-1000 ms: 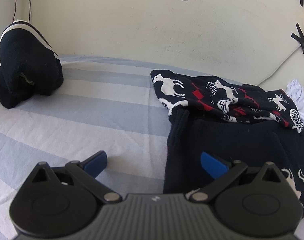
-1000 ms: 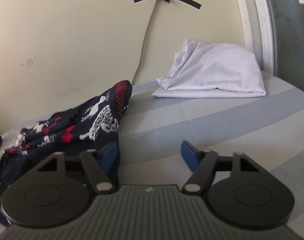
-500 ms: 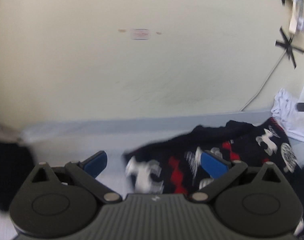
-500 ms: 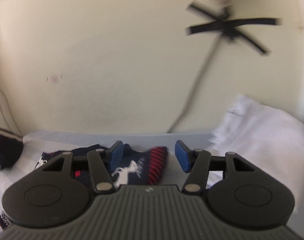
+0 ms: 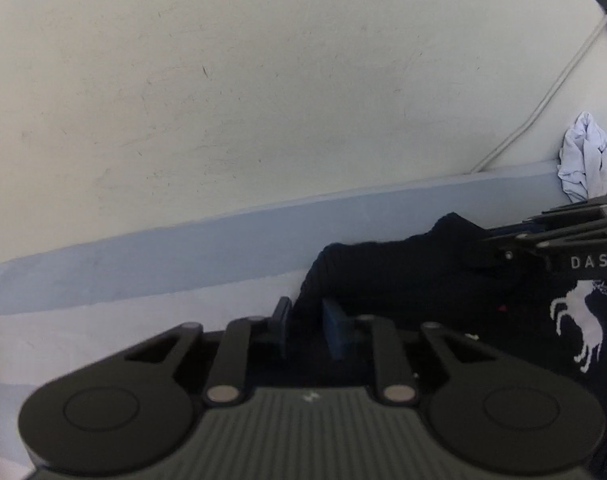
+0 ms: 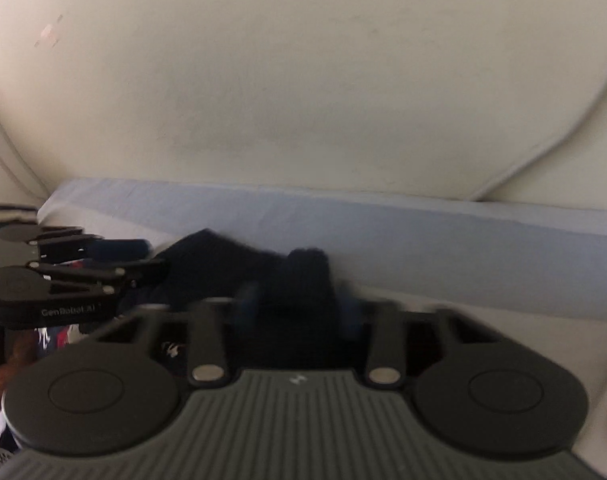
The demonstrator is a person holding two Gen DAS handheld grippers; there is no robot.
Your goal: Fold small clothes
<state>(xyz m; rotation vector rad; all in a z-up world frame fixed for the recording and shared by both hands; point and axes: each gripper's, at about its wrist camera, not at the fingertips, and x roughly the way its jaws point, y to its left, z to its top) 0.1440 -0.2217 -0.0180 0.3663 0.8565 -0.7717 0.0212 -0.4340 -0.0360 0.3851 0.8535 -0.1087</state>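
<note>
Left tool (image 5: 305, 328) clamped on dark sweater (image 5: 403, 276) edge, right tool (image 6: 299, 308) likewise

Both grippers are reaching level toward the bed's far edge, side by side. The left gripper (image 5: 305, 322) is pinching dark fabric between narrowed fingers; the right gripper (image 6: 299, 308) is clamping a ribbed fold.

Both grippers' fingers (image 5: 335, 332) have closed, apparently pinching the sweater (image 5: 403, 276).

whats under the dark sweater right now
The dark sweater lies on the striped bedsheet, pale blue and white, which shows around it. The sheet directly beneath is covered by the knit, so anything there is hidden.
</note>
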